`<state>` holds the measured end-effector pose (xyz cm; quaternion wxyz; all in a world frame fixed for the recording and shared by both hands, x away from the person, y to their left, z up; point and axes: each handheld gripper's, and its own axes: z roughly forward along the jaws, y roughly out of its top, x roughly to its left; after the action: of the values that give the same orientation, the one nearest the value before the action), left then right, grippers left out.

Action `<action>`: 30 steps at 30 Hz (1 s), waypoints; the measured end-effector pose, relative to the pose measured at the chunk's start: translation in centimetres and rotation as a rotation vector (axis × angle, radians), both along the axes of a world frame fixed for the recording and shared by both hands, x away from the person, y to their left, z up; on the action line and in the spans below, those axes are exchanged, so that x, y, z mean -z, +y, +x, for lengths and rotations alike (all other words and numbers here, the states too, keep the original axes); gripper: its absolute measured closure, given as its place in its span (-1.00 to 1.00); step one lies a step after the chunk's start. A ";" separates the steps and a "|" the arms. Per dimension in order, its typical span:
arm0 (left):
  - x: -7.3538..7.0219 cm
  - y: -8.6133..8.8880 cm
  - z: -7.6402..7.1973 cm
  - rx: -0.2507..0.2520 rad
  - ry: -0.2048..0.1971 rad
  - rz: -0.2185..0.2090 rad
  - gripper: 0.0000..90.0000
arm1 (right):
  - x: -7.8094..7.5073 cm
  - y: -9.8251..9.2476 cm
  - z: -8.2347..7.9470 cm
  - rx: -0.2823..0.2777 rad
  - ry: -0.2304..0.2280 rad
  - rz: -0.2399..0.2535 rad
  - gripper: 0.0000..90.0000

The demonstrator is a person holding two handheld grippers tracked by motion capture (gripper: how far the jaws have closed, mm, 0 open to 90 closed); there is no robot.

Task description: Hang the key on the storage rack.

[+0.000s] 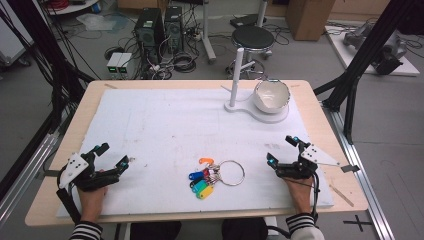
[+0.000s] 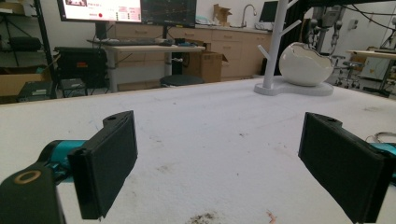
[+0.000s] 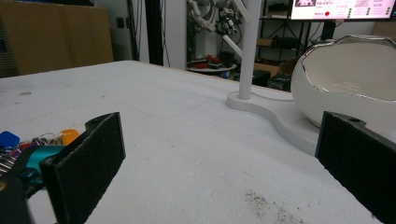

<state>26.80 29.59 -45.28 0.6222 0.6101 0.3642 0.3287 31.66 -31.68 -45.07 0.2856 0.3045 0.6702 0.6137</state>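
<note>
**Key bunch mid-table, both grippers open and apart from it**

The key ring w/ its coloured tags lies flat on the white mat, near edge, roughly centre, between the two grippers and touching neither. High view: tags fan out to the left of the ring – orange farthest, then blue, green, yellow nearest – w/ the metal loop lying to their right.

Right gripper sits near-right on the mat, just right of the ring. Jaws spread wide, nothing between them. Its own view confirms this: bare mat between the two black jaws, and part of the bunch at the left edge behind the left jaw – blue tag and orange tag visible; the ring itself is out of frame there.

Left gripper is near-left, well apart from the keys. Jaws also spread wide w/ nothing between them; its view shows stained mat between them, plus a thin arc at the far right edge, prob. the ring, too small to be sure.

Far right on the mat: a white stand w/ an upright post and pegs on a flat base, and a white egg-shaped bowl on that base. The high view gives the bowl's opening from above; the right gripper view shows it close, w/ a jagged shiny rim; the left gripper view shows it farther off.

Table is light wood. Beyond it: a black stool and PC towers on the floor.
</note>
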 end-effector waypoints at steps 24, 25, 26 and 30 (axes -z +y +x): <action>0.0 0.0 -0.1 0.002 -0.004 -0.003 -0.73 | -1.6 0.0 0.1 -0.038 0.060 -0.029 -0.98; 0.0 0.0 0.0 0.001 -0.004 -0.002 -0.73 | -2.1 0.1 0.1 -0.042 0.065 -0.042 -0.98; 0.0 0.0 -0.1 0.001 -0.005 -0.002 -0.73 | -2.6 0.2 0.1 -0.046 0.075 -0.054 -0.98; 0.0 0.0 0.0 0.001 -0.005 -0.006 -0.73 | -4.9 1.0 0.4 -0.074 0.126 -0.130 -0.97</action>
<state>26.75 29.59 -45.29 0.6250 0.6076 0.3633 0.3289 32.02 -30.71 -40.14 0.2391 0.2981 0.7360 0.5588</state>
